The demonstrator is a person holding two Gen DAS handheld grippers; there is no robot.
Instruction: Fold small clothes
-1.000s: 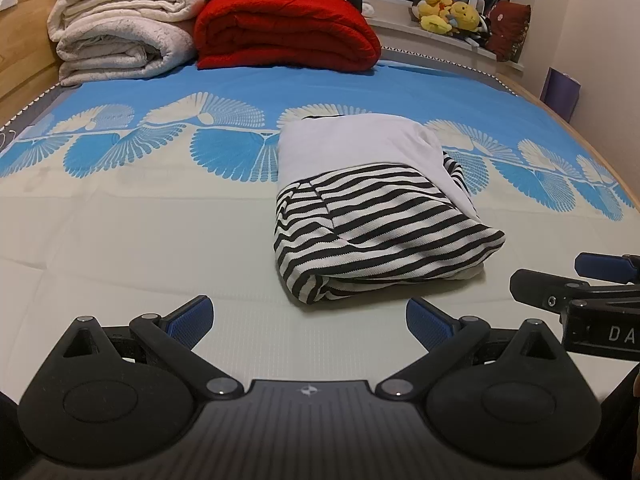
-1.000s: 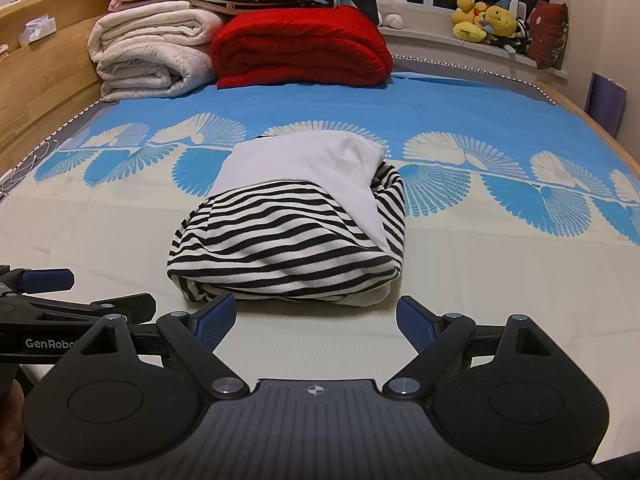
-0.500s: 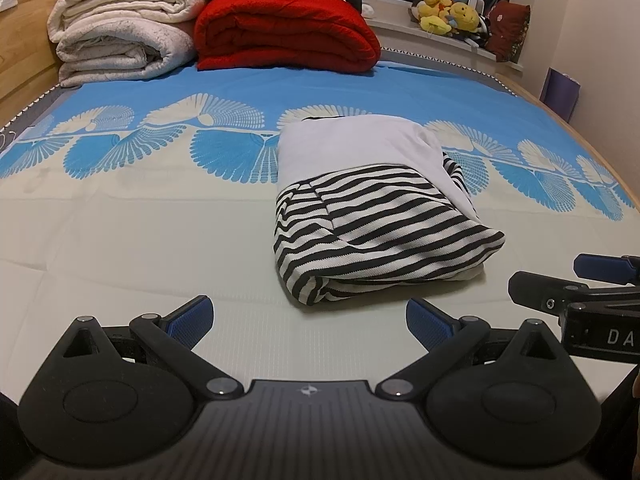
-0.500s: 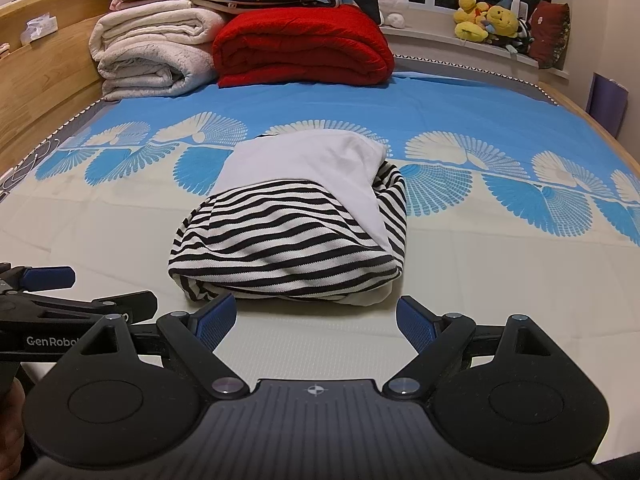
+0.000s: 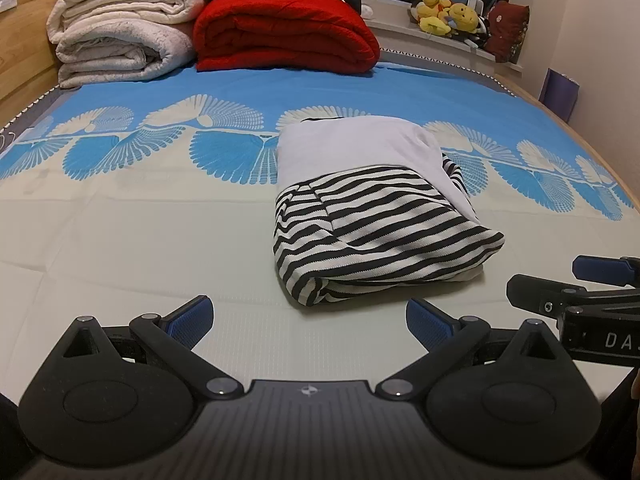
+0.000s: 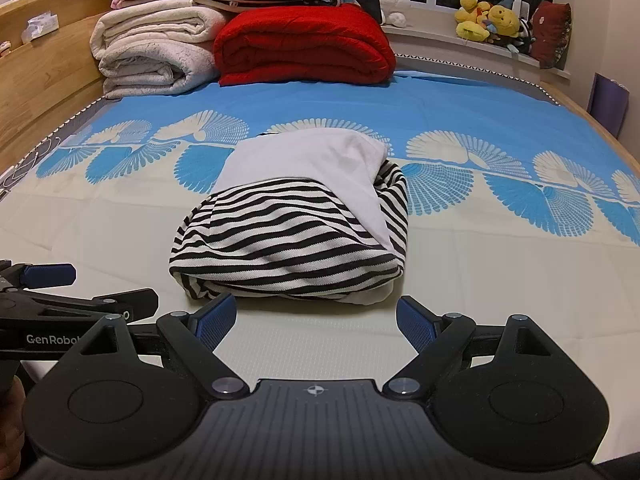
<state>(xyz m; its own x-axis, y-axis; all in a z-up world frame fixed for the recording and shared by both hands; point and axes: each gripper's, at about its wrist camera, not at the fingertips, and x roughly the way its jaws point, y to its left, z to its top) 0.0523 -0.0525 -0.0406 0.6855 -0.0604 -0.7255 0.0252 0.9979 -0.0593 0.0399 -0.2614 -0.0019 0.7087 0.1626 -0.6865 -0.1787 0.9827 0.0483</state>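
While your left gripper (image 5: 308, 316) and right gripper (image 6: 316, 320) both sit spread wide, that folded black-and-white striped garment (image 5: 372, 216) lies just ahead, untouched.

Two matte black handheld tools are showing: the left tool (image 5: 308, 318) and right tool (image 6: 316, 320) each carrying blue ribbed pads (image 5: 191, 315) on angled link arms, silver pivot screws, round side discs and a ribbed centre plate. White lettering is reading "GenRobot" on the left tool's side.

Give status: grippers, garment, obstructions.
Left gripper open, empty. Right gripper open, empty. Striped garment folded on the bed, untouched. Nothing in the way.
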